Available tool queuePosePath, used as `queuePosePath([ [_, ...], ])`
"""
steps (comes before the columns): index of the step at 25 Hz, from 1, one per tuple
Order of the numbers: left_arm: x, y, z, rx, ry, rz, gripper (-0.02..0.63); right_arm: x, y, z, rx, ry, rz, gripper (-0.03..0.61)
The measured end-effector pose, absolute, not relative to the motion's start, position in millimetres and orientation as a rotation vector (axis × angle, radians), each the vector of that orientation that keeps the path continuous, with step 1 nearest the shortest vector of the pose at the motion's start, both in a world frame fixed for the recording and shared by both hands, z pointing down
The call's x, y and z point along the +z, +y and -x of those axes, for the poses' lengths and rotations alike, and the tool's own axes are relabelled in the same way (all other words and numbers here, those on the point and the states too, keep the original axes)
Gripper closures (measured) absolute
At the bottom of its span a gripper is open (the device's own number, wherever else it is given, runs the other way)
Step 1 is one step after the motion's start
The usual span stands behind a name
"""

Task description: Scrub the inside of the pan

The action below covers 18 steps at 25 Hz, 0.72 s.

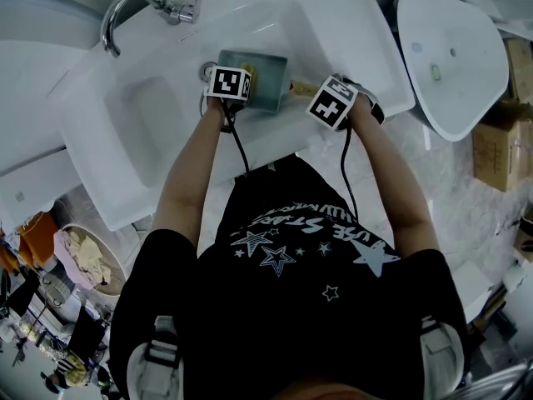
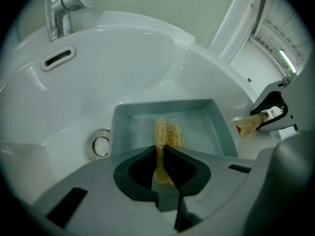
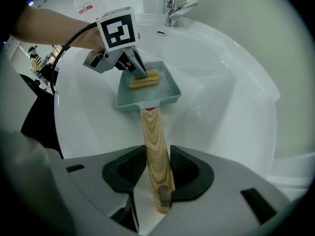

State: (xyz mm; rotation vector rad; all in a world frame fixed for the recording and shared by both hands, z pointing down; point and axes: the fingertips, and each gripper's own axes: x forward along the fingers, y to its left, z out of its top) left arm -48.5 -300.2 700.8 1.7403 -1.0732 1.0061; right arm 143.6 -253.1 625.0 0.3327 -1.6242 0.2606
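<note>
Grey-green and square, the pan point(image 3: 147, 101) sits in the bowl of a white sink point(image 3: 221, 107), directly ahead of the right claw point(image 3: 153, 173) and under the tip of the left claw point(image 2: 161, 149). Its pale wooden handle point(image 3: 152, 136) runs back from the near wall of the pan straight into the right claw. The jaws of that claw stand fairly wide and press on the wood from both sides, close to the end of the handle. The right claw points straight down into the sink.

The left claw slants steeply down into the pan. Its jaws are nearly together, pinching a thin yellow sponge point(image 2: 167, 132) edge-on. The free end of the sponge sticks out past the fingertips and lies on the floor of the pan, near the middle.

To the left of the left claw, just outside the wall of the pan, is the round metal drain point(image 2: 101, 145). Beyond the pan, at the far rim of the sink, stands a chrome tap point(image 2: 61, 9), with an overflow slot point(image 2: 58, 58) just below it. The right claw shows at the right of the left claw, clamped on the handle.
</note>
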Motion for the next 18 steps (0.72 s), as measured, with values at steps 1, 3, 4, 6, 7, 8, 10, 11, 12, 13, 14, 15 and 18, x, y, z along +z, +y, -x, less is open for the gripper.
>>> queuePosePath([
  [1,701.5,-299.9,52.9,1.01,-1.082,-1.735,0.563,624.8,-252.8,-143.7,0.261,-1.624,-0.335,0.433],
  [3,702.7,-300.1,59.4,1.013,-1.095,-1.728,0.563,624.4,-252.5,-144.0,0.263,-1.624,-0.338,0.433],
  [4,703.1,-300.6,62.2,1.012,-1.102,-1.726,0.563,624.3,-252.6,-143.9,0.264,-1.625,-0.338,0.433],
  [6,703.4,-302.4,67.7,1.014,-1.12,-1.722,0.563,623.5,-253.0,-143.9,0.265,-1.624,-0.338,0.433],
  [7,703.6,-303.4,70.7,1.019,-1.132,-1.719,0.563,623.0,-253.1,-144.1,0.265,-1.623,-0.339,0.433],
  [8,703.9,-304.2,74.1,1.027,-1.145,-1.715,0.563,622.8,-253.2,-144.0,0.265,-1.623,-0.339,0.433],
  [10,705.2,-305.1,81.1,1.052,-1.168,-1.705,0.563,623.1,-253.1,-143.7,0.266,-1.622,-0.34,0.433],
  [11,705.8,-305.3,83.6,1.065,-1.175,-1.703,0.563,623.3,-253.0,-143.7,0.266,-1.622,-0.341,0.433],
  [12,706.6,-305.5,84.7,1.076,-1.178,-1.702,0.563,623.4,-252.9,-143.8,0.265,-1.622,-0.342,0.433],
  [13,707.9,-305.4,84.7,1.081,-1.178,-1.702,0.563,623.3,-252.8,-144.0,0.264,-1.621,-0.343,0.431],
  [14,710.1,-305.5,84.1,1.082,-1.177,-1.702,0.564,623.1,-252.7,-144.3,0.264,-1.621,-0.344,0.431],
  [15,712.8,-305.6,83.1,1.078,-1.175,-1.703,0.563,622.8,-252.5,-144.5,0.263,-1.621,-0.344,0.431],
  [18,716.3,-305.7,82.1,1.069,-1.175,-1.698,0.563,622.6,-252.1,-145.1,0.263,-1.619,-0.344,0.431],
])
